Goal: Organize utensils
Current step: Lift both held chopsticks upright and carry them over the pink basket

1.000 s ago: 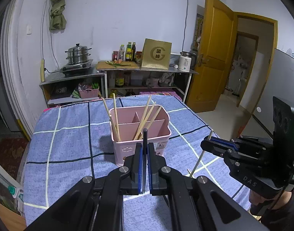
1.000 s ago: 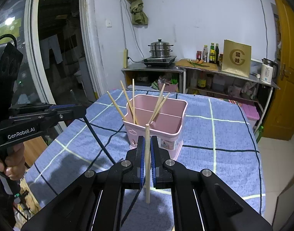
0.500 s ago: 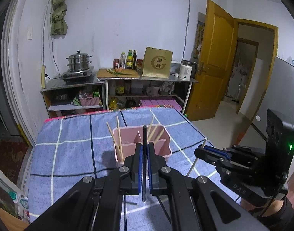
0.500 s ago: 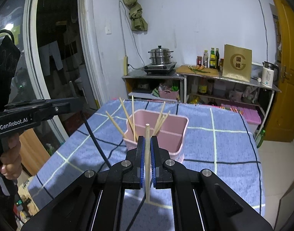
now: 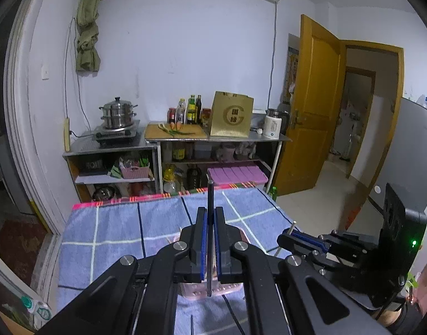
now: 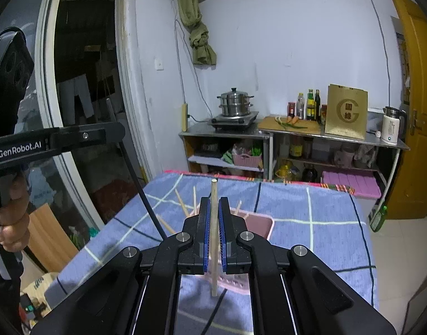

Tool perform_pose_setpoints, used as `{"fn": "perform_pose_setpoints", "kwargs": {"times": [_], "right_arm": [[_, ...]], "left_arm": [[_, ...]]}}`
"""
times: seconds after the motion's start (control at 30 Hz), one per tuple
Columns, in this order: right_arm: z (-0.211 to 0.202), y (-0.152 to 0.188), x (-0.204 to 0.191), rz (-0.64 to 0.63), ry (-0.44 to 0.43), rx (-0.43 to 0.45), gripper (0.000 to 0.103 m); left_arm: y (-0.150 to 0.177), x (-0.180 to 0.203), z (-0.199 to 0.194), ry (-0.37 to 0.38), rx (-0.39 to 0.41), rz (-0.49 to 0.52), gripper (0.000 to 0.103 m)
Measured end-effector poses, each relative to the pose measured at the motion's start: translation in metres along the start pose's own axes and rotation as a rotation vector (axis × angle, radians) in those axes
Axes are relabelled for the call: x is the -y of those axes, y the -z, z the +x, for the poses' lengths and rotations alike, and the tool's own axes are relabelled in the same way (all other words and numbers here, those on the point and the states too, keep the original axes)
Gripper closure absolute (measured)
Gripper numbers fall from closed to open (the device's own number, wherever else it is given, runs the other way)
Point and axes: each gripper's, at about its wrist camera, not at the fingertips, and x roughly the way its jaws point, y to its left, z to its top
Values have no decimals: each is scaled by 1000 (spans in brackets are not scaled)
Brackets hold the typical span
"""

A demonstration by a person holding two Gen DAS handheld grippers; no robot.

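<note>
Two sticks are up in the air, one in each of my grippers, above the blue checked table [image 6: 325, 203]. The pink box [image 6: 259, 222] sits under them, with pale chopsticks [image 6: 181, 202] leaning in it. I think a stick could miss the box or knock the leaning ones if I drop it crooked. My left gripper [image 5: 210, 237] is squeezed tight on a black chopstick [image 5: 210, 195] standing straight up. My right gripper [image 6: 213, 234] is squeezed tight on a wooden chopstick [image 6: 213, 195], upright too. Both point forward over the box.
</note>
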Motion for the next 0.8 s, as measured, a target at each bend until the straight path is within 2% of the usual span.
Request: {"fn": "perform_pose_setpoints", "kwargs": {"times": [0.13, 0.3, 0.8], "right_arm": [[3, -12, 3, 20, -10, 26, 97], [13, -23, 3, 27, -15, 52, 97], [60, -20, 13, 65, -31, 48, 97]], "left_arm": [[-18, -4, 3, -7, 24, 0, 99], [-26, -9, 21, -8, 22, -7, 99], [-1, -39, 90, 10, -49, -43, 99]]}}
